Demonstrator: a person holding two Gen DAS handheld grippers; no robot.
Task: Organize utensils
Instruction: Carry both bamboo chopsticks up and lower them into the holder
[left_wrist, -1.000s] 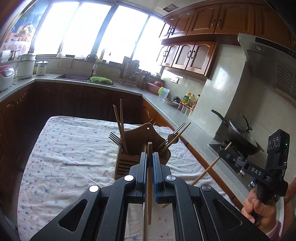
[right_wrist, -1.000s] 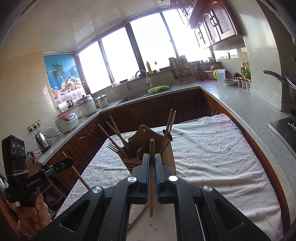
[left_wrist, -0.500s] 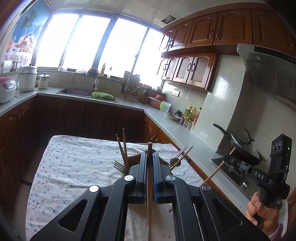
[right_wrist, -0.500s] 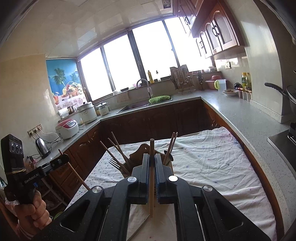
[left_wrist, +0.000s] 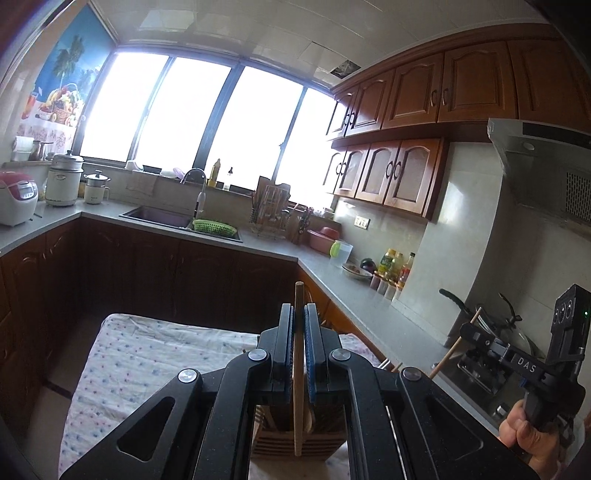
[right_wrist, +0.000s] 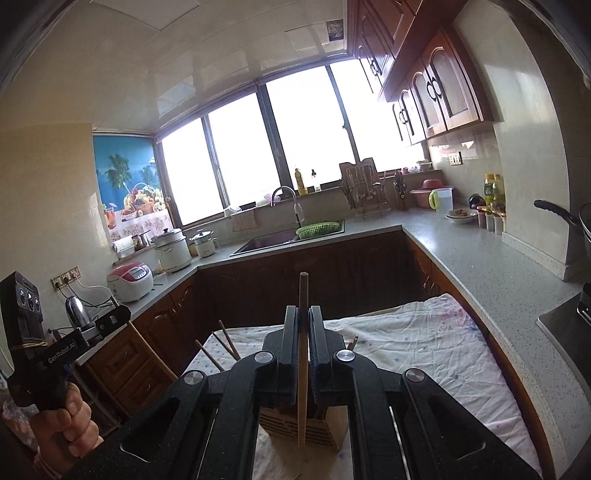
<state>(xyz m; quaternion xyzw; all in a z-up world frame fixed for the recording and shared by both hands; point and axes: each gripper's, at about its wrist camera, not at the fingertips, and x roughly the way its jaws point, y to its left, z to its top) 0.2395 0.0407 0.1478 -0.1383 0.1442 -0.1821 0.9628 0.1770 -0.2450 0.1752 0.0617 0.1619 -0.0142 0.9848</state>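
Claws (left_wrist: 299, 325) grip chopsticks (left_wrist: 298, 369) above wooden holder (right_wrist: 303, 424).

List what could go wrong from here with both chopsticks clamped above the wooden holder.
1. The left gripper and right gripper each pinch a thin chopstick mid-length between narrow pads; a bump could pivot or slide either stick out.
2. The wooden holder already bristles with upright utensils, so a descending tip may snag them or miss the slot.
3. The holder stands on a wrinkled cloth; a sideways push might tip it.
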